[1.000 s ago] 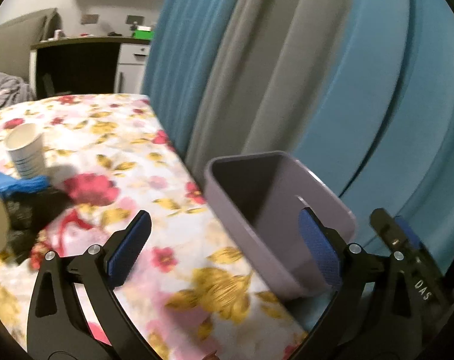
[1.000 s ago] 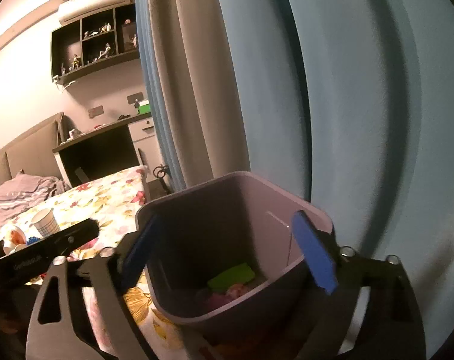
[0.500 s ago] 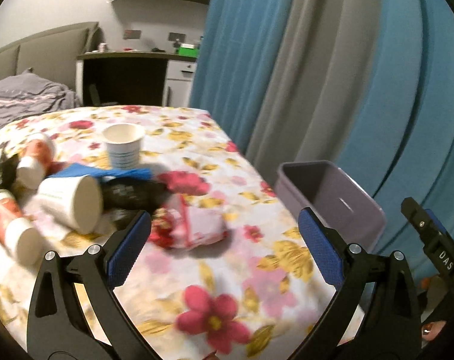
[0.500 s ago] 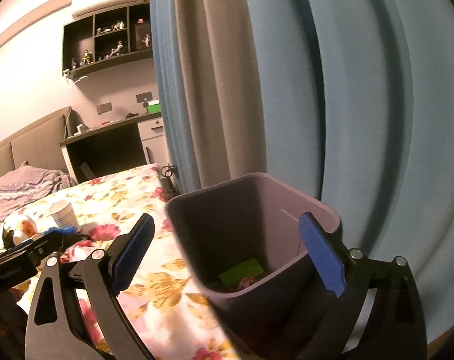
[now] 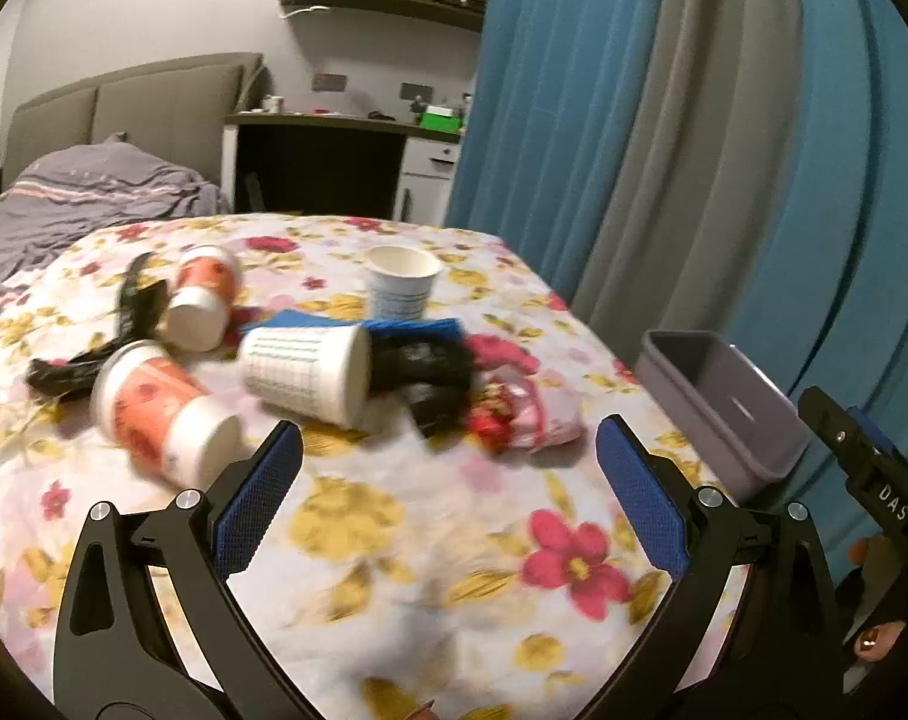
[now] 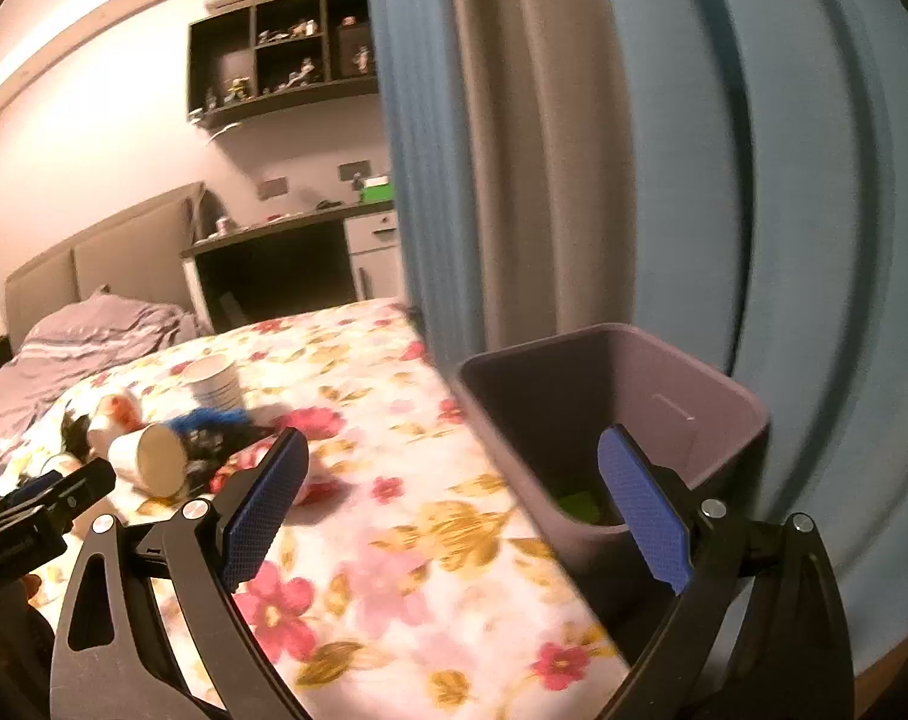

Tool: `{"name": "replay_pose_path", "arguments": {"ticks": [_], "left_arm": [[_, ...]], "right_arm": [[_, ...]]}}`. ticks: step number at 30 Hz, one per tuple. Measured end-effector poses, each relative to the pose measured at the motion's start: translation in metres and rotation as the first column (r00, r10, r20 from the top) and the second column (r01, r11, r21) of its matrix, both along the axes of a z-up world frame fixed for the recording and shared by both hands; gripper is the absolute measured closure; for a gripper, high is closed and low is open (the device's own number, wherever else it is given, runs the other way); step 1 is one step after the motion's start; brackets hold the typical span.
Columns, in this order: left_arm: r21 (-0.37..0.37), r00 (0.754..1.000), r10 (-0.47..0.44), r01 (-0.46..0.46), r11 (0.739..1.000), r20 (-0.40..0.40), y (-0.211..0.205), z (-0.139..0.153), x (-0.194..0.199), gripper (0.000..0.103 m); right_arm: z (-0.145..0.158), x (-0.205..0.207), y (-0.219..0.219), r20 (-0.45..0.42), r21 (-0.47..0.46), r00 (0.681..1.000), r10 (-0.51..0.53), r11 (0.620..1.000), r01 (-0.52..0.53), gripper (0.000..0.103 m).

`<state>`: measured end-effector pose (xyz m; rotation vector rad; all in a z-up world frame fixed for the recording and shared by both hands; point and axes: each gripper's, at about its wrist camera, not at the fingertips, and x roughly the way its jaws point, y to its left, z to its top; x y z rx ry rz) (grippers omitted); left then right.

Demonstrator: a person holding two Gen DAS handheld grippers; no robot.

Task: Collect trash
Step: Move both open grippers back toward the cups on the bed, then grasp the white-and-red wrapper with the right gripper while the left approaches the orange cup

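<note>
Trash lies on the floral bedspread (image 5: 394, 540): a tipped white paper cup (image 5: 307, 373), two orange-and-white cups (image 5: 166, 420) (image 5: 202, 297), an upright white cup (image 5: 401, 281), black wrappers (image 5: 436, 375), a blue item (image 5: 406, 327) and a red-pink wrapper (image 5: 514, 414). A grey bin (image 5: 724, 402) stands at the bed's right edge. My left gripper (image 5: 448, 495) is open and empty, short of the pile. My right gripper (image 6: 454, 501) is open and empty over the bed's edge; the bin (image 6: 622, 414) holds a green scrap (image 6: 580, 504).
Blue and grey curtains (image 5: 664, 150) hang right behind the bin. A crumpled grey blanket (image 5: 82, 198) and headboard lie at the far left. A dark desk with white drawers (image 5: 334, 162) stands beyond the bed, shelves above it.
Both views swung left, away from the bin toward the bed. The trash pile came into the left wrist view. The right gripper left the bin's mouth, still open and empty.
</note>
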<state>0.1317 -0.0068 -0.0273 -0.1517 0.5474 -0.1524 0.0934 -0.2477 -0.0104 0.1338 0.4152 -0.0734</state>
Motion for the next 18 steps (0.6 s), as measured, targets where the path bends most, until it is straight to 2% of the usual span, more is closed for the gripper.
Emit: {"name": "replay_pose_path", "arguments": {"ticks": [8, 18], "left_arm": [[0.016, 0.993, 0.118, -0.118, 0.993, 0.008, 0.047, -0.004, -0.023, 0.006], [-0.002, 0.978, 0.209, -0.209, 0.978, -0.02, 0.093, -0.013, -0.032, 0.006]], "right_arm": [[-0.012, 0.013, 0.042, -0.051, -0.012, 0.994, 0.097, 0.995, -0.098, 0.009], [-0.033, 0.052, 0.089, -0.142, -0.027, 0.972, 0.188, 0.981, -0.194, 0.009]]}}
